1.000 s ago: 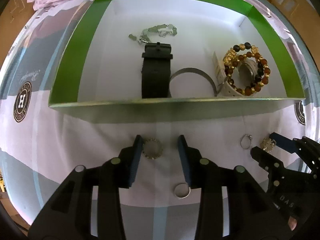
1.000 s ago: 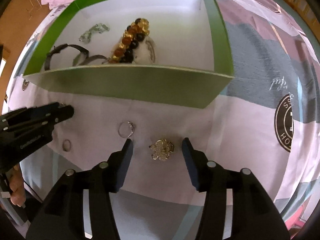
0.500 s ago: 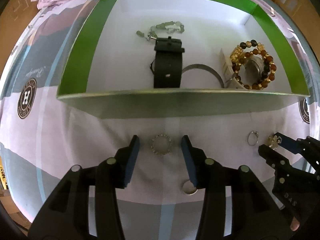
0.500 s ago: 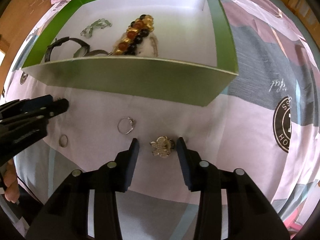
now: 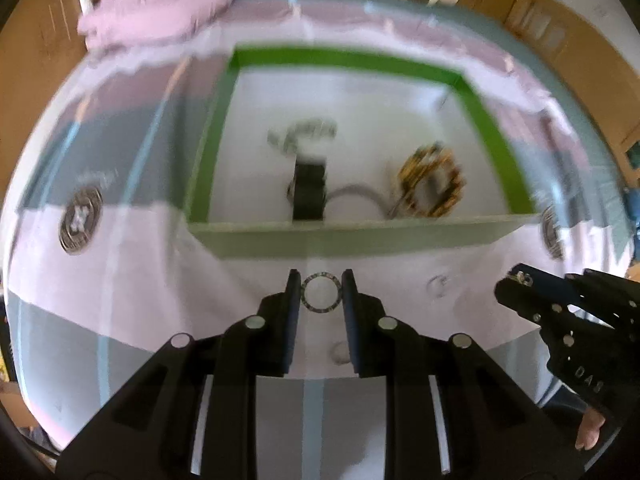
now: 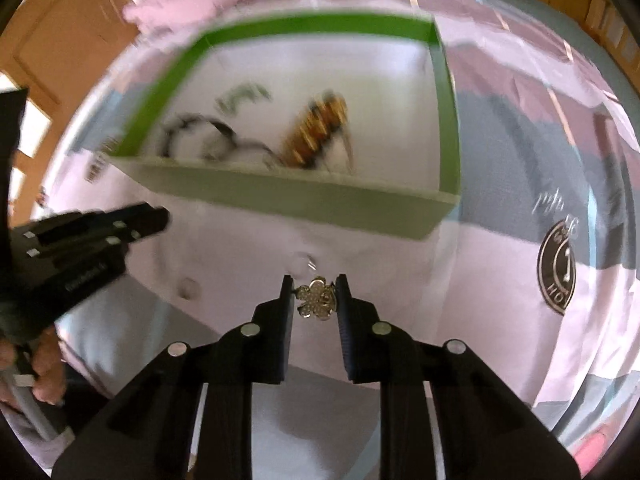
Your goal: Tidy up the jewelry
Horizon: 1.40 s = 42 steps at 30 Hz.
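Green box (image 5: 208, 152) already holds watch (image 5: 309, 190), 2 bracelets (image 5: 434, 184). Left tool (image 5: 320, 294), jaws just closing, clamps sparkly ring (image 5: 321, 293). Right tool (image 6: 316, 298), jaws just closing, clamps flower brooch (image 6: 316, 298). 2 small rings (image 5: 438, 285) left near box.

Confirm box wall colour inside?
Green walls on the box, white floor; left wrist view shows it best.

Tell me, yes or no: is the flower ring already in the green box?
No. The flower ring sits clamped between the right gripper's pads, in front of the green box.
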{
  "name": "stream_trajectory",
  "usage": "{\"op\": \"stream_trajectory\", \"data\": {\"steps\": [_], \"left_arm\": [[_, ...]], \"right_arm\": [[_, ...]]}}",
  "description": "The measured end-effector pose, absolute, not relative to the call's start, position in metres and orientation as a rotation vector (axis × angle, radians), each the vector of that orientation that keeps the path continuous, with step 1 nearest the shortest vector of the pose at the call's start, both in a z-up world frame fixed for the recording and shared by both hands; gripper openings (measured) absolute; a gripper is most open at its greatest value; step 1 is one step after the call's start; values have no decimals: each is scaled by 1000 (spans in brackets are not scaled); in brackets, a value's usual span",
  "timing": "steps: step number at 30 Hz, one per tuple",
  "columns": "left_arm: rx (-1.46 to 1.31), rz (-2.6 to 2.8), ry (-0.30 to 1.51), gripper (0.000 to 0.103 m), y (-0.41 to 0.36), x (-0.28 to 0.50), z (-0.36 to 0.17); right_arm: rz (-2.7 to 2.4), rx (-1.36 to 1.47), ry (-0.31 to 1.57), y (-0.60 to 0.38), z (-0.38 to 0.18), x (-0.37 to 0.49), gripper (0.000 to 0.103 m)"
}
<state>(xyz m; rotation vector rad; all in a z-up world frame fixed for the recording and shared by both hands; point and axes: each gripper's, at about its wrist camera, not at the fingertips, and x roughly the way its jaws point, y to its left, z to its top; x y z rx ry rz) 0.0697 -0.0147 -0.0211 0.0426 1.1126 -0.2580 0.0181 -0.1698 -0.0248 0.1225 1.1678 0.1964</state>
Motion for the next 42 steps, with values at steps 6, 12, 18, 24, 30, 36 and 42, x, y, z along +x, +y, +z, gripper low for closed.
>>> {"op": "stream_trajectory", "data": {"steps": [6,12,18,24,30,36,42], "left_arm": [[14,-223,1019,20,-8,79,3],[-2,-167,990,20,-7,113,-2],[-15,-154,1036,33,-7,124,-22],[-8,-203,1024,44,-3,104,-4],[-1,-288,1178,43,-2,68,-24],[43,-255,1280,42,3,61,-58],[44,-259,1301,43,8,56,-65]], "right_arm": [[202,193,1041,-191,2,31,21],[149,205,998,-194,5,68,21],[103,191,1005,-195,-14,86,23],[162,242,957,-198,5,69,45],[334,95,1110,-159,-13,39,45],[219,-20,1275,-147,-72,53,45],[192,-17,1297,-142,-85,63,43]]}}
